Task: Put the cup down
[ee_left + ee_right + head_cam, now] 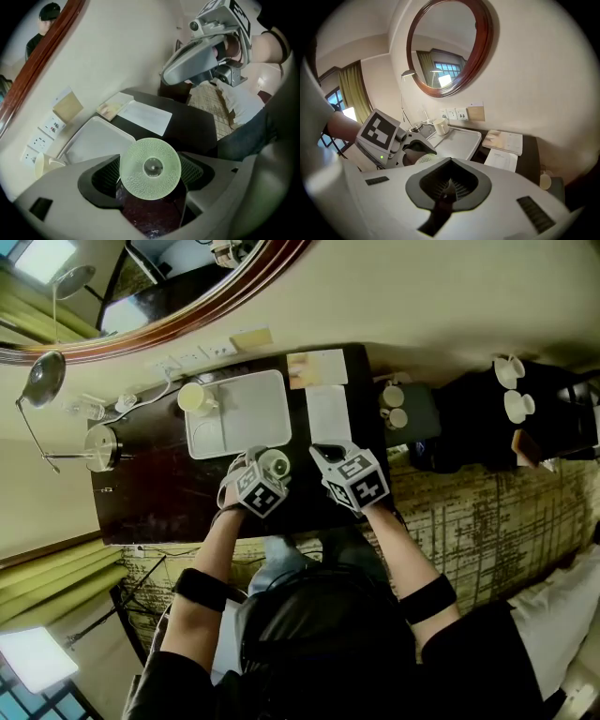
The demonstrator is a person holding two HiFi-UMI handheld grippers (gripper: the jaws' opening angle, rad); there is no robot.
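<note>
**A:** One cup [275,463], then. Where is it?

**B:** The left gripper [149,176] has it clamped between its jaws. It's a pale green patterned cup, and one round end faces that gripper's camera. From the head view it hangs over the dark desk [178,493], just beside the near corner of the white tray [246,409]. I can't tell whether it touches the desk.

**A:** And the right gripper [446,190]?

**B:** Its jaws are pressed together with nothing between them. It sits just to the right of the other gripper, near the papers [329,413].

**A:** What could spoil the put-down?

**B:** Mostly the cup's angle, I'd say. It looks to be lying along the jaws rather than standing upright. If the jaws let go like that, it would likely land on its side and roll across the desk.

**A:** Anything else?

**B:** The tray rim is close. If the cup comes down half on that raised edge, it could tip. The cup also looks like smooth glass, so a loose grip while turning it upright might let it slip.

**A:** Is the mug [193,397] in the way?

**B:** No. It stands at the tray's far corner, well apart. The right gripper is the nearer thing to bump.
</note>
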